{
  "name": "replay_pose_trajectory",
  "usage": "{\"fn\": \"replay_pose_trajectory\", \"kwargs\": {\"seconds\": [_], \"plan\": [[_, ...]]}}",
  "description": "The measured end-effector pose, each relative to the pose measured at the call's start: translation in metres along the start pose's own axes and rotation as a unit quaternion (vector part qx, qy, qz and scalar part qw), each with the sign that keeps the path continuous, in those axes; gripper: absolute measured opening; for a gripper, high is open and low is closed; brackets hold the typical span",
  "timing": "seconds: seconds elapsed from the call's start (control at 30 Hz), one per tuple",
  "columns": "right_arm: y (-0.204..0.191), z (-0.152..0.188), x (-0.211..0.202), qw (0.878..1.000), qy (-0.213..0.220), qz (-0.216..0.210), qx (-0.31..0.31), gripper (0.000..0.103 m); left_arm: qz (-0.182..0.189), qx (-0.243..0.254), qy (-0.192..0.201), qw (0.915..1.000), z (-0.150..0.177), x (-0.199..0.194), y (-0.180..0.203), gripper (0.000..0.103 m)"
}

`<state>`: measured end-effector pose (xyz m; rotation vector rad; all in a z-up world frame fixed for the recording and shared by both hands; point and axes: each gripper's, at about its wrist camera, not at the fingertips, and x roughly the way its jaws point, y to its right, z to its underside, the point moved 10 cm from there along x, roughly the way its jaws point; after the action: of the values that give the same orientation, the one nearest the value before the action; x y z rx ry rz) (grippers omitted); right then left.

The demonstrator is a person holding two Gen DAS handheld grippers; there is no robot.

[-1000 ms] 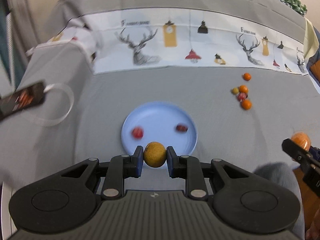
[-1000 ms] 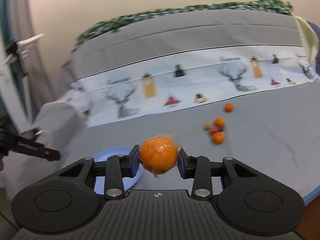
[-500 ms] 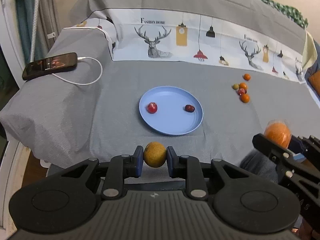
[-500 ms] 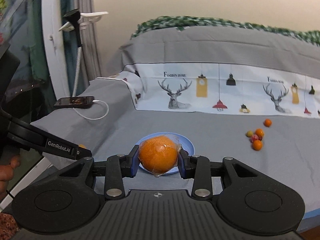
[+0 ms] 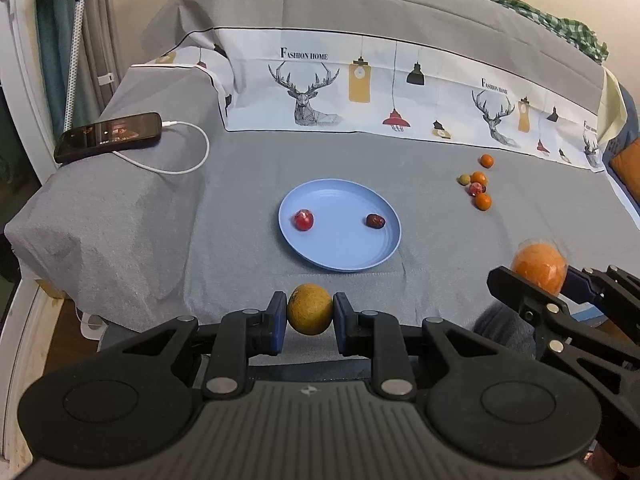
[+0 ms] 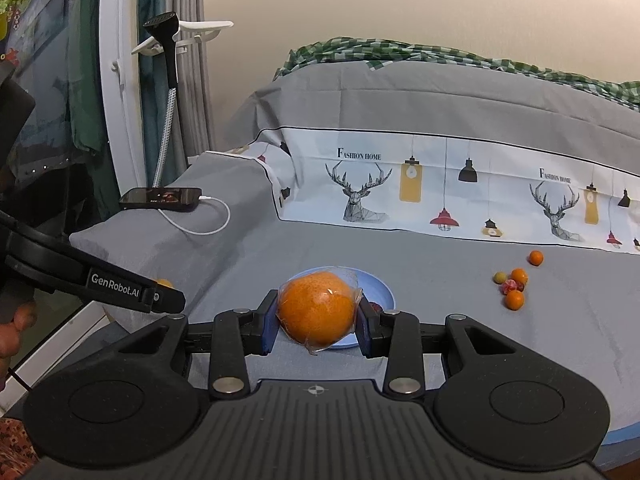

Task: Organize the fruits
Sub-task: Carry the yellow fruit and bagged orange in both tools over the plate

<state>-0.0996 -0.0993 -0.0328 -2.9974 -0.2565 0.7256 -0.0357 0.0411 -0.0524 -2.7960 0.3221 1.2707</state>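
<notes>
1. Round light-blue plastic plate [image 5: 384,256], on the grey bed, lies straight ahead of the left claw [image 5: 310,316].
2. Left claw grips a yellow-brown round fruit [image 5: 310,314].
3. Right claw [image 6: 318,320], right of the plate, clamps a film-wrapped orange [image 6: 316,310].

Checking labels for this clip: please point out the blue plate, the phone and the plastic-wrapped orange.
blue plate [image 5: 340,258]: left wrist view, bare near part of its floor.
phone [image 5: 108,136]: left wrist view, middle of its screen.
plastic-wrapped orange [image 6: 318,310]: right wrist view, front of its peel.

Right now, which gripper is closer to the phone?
Left. The left gripper sits on the phone's side of the bed; the right gripper is farther across, beyond the plate.
</notes>
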Motion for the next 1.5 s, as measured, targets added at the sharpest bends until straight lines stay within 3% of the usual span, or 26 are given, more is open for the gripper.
{"fn": "replay_pose_trajectory", "kwargs": {"seconds": [0.77, 1.5], "plan": [[-0.004, 0.004, 0.016, 1.000, -0.022, -0.005, -0.013, 0.039, 0.004, -0.003, -0.018, 0.9998, 0.006, 0.017, -0.008, 0.027], [0.003, 0.020, 0.062, 0.997, -0.078, -0.006, 0.001, 0.039, 0.001, -0.005, -0.065, 0.9978, 0.002, 0.068, -0.021, 0.027]]}}
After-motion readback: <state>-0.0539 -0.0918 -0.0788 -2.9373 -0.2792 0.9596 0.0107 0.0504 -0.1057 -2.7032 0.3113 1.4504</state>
